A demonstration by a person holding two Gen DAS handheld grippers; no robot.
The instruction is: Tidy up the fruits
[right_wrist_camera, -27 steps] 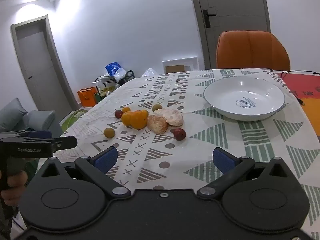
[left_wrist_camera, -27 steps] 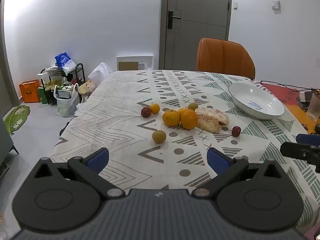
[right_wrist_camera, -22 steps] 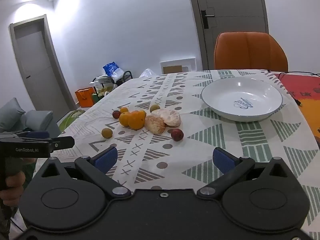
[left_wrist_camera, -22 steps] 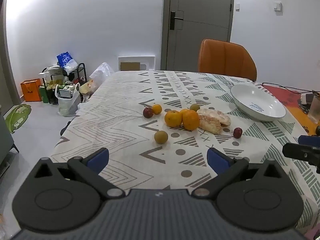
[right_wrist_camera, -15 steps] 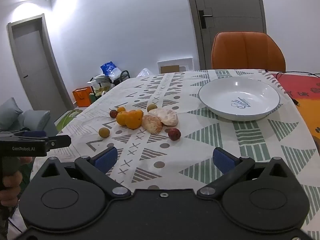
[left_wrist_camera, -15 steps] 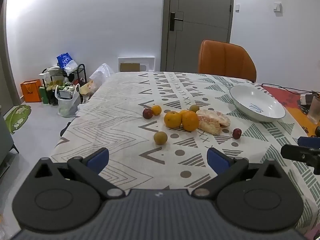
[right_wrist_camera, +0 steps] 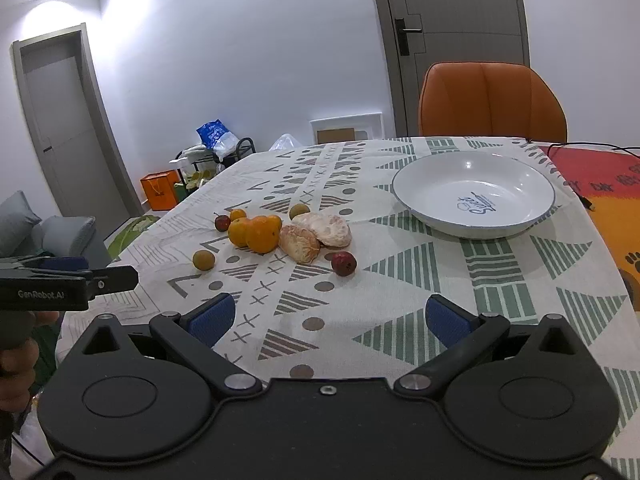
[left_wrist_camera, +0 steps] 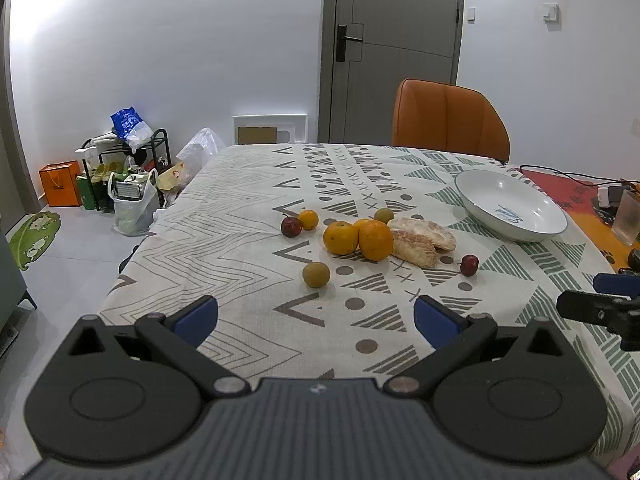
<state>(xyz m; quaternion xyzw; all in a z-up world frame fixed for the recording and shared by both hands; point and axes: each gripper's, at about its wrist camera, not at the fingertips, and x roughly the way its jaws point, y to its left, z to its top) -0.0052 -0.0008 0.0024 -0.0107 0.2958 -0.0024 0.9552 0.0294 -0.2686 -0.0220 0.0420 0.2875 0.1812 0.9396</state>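
While both tools hover over near table edge, left gripper (left_wrist_camera: 316, 316) jaws wide apart, nothing held; right gripper (right_wrist_camera: 330, 316) same, gaping, nothing between pads. Fruit cluster mid-tablecloth (left_wrist_camera: 248, 264): oranges (left_wrist_camera: 358, 238) touching, peeled pieces (left_wrist_camera: 422, 240) just right, red fruit (left_wrist_camera: 469, 265) near. White bowl (right_wrist_camera: 474, 196) far right, holds no fruit.

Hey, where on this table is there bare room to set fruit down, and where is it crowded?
Free: inside the white bowl, and the cloth between the small red fruit and the bowl. Crowded: the middle, where oranges and peeled citrus halves touch.
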